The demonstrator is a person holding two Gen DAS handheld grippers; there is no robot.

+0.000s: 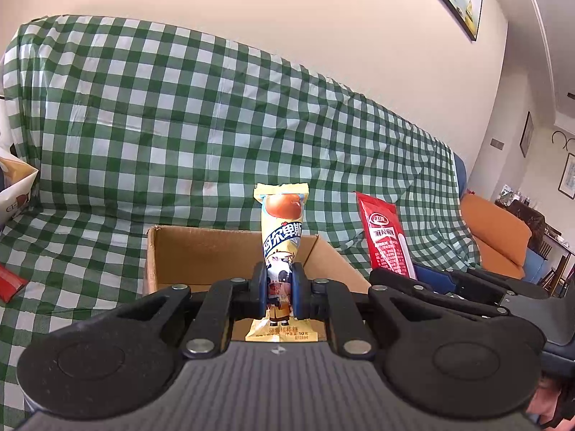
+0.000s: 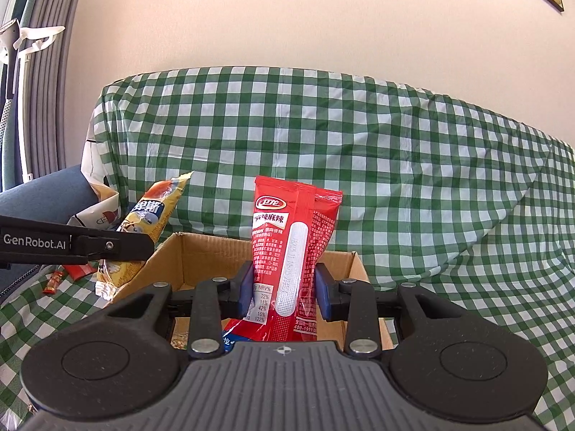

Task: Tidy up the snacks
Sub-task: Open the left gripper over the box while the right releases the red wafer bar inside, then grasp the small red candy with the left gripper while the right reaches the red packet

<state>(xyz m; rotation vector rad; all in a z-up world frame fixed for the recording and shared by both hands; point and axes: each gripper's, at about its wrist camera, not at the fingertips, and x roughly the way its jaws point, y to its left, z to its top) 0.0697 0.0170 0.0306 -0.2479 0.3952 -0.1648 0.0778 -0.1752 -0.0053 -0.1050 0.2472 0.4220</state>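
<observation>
My left gripper (image 1: 280, 289) is shut on a yellow lollipop packet (image 1: 283, 226), which stands upright over the open cardboard box (image 1: 187, 251). In the right wrist view that same yellow packet (image 2: 151, 215) hangs at the left of the box (image 2: 208, 255), held by the left gripper's black arm (image 2: 72, 244). My right gripper (image 2: 285, 291) is shut on a red spicy-snack packet (image 2: 287, 237), upright over the box's near side. That red packet (image 1: 386, 240) also shows at the right in the left wrist view. A blue packet (image 2: 230, 341) lies inside the box.
A green-and-white checked cloth (image 1: 179, 125) covers the sofa under and behind the box. A red packet (image 1: 9, 283) lies at the left edge, small red packets (image 2: 68, 273) lie left of the box, and a white paper bag (image 2: 97, 186) stands behind. An orange cushion (image 1: 492, 237) sits right.
</observation>
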